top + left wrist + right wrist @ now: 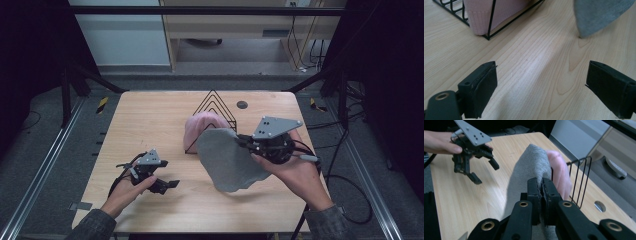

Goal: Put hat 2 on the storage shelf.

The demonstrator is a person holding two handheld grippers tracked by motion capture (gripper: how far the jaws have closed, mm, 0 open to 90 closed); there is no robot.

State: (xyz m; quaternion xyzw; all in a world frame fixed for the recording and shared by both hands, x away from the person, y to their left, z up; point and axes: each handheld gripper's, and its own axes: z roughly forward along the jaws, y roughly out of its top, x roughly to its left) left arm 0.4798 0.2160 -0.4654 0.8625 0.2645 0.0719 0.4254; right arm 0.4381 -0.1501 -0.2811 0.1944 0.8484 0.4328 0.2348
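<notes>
Right fingers (pixel 541 195): clenched on the upper edge of the grey cloth (pixel 227 160), which I hold lifted, hanging down toward the desk (pixel 150 120).
Left fingers (pixel 167 185): released, spread wide, low over bare wood at the near left.
Wire rack (pixel 212 107): just behind the cloth, holding a pink cloth (pixel 197 127).
Step, as I judge it: placing the grey cloth; keep the pinch firm and the hanging edge clear of the wires.

A lab or test workshop: the light wooden table (pixel 150 125) stands inside a black metal frame (pixel 200 10) with aluminium floor rails (pixel 40 165) either side. Cables (pixel 345 180) trail right of the table; a plywood desk (pixel 240 30) stands beyond it.
</notes>
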